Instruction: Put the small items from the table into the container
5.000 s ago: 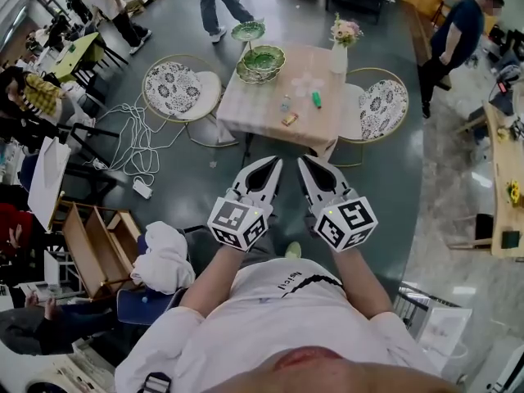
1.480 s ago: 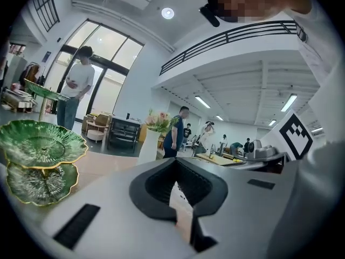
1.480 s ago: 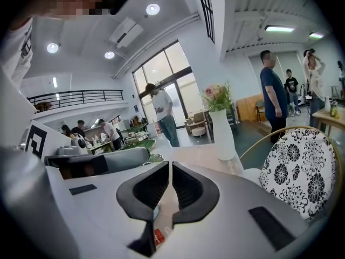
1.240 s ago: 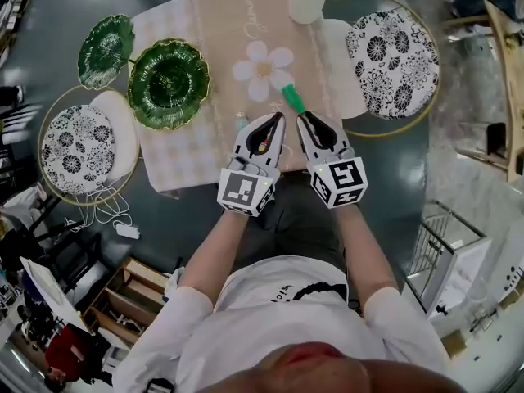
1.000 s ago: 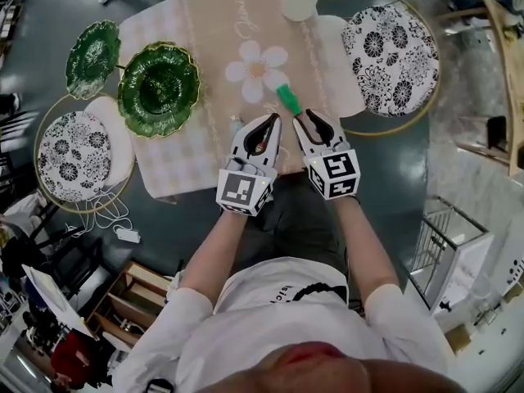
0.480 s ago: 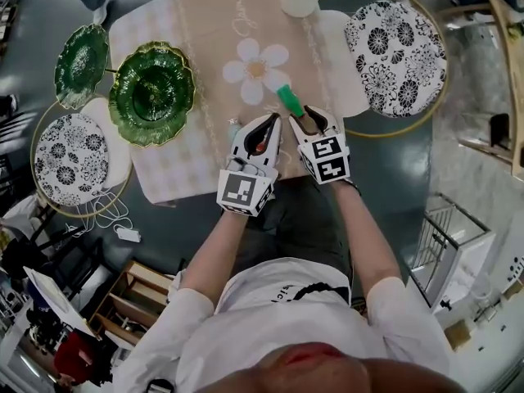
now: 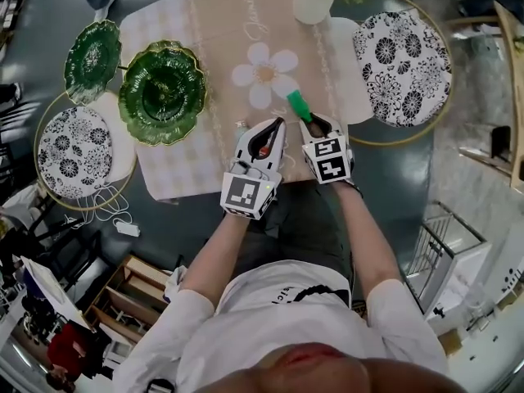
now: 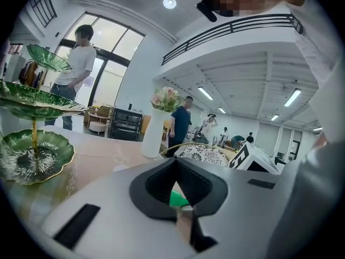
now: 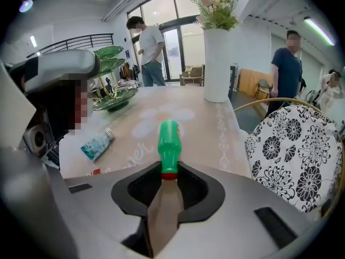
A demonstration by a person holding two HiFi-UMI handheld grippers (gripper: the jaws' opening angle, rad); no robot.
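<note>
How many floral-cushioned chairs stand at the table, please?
2. One chair left of the table, by the green dishes; the other chair right of it, by the vase. Any nearer one would be hidden.

Inventory on inspection: one table (image 7: pixel 214 35); three green leaf-shaped dishes (image 8: pixel 35 150) on a tiered stand; two round chairs (image 7: pixel 75 142) with patterned cushions; one white vase (image 7: pixel 311 5); one green bottle (image 7: pixel 299 105); one small tube (image 9: pixel 97 143); one small red item (image 9: pixel 95 172), partly hidden.
</note>
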